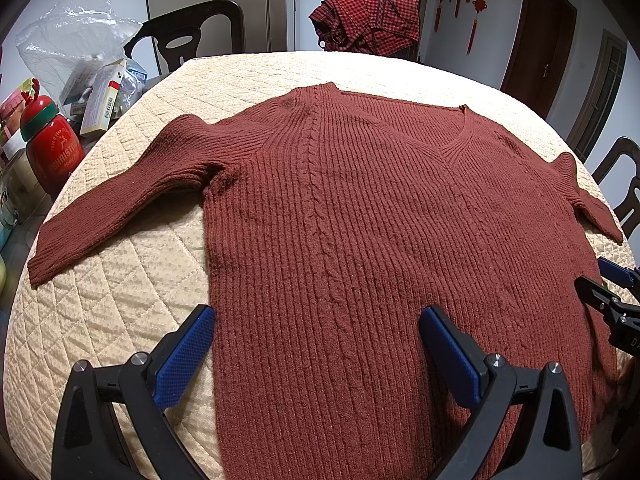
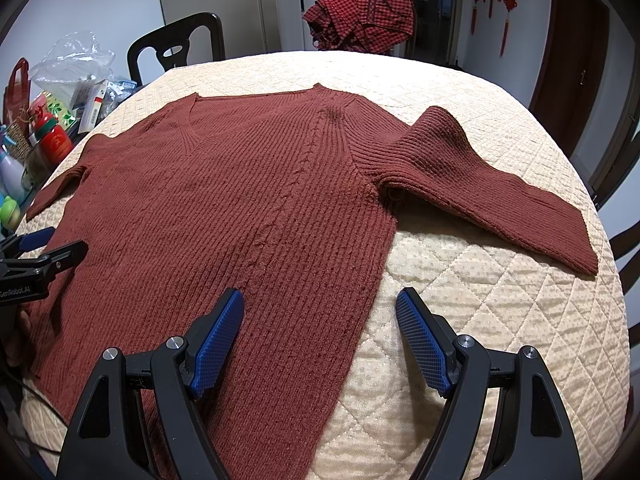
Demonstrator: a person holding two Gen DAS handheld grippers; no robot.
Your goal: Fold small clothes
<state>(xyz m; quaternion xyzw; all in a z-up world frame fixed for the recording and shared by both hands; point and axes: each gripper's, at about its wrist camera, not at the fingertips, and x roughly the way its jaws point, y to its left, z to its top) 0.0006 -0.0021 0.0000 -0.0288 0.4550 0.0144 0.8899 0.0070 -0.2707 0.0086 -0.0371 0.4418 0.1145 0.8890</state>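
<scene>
A rust-red ribbed V-neck sweater [image 1: 360, 208] lies flat, front up, on the cream quilted table cover [image 1: 120, 300]; it also shows in the right wrist view [image 2: 240, 200]. Both sleeves are spread outward: the left sleeve [image 1: 112, 204] and the right sleeve [image 2: 492, 184]. My left gripper [image 1: 316, 332] is open, hovering over the sweater's lower left side edge. My right gripper [image 2: 320, 320] is open over the lower right side edge. Each gripper shows at the edge of the other's view, the right gripper [image 1: 612, 296] and the left gripper [image 2: 40, 256].
A red checked garment [image 1: 368, 24] hangs over a chair at the far side. Dark chairs [image 1: 188, 32] stand around the table. At the left are a red Christmas bottle [image 1: 52, 144], boxes and a plastic bag [image 1: 72, 40].
</scene>
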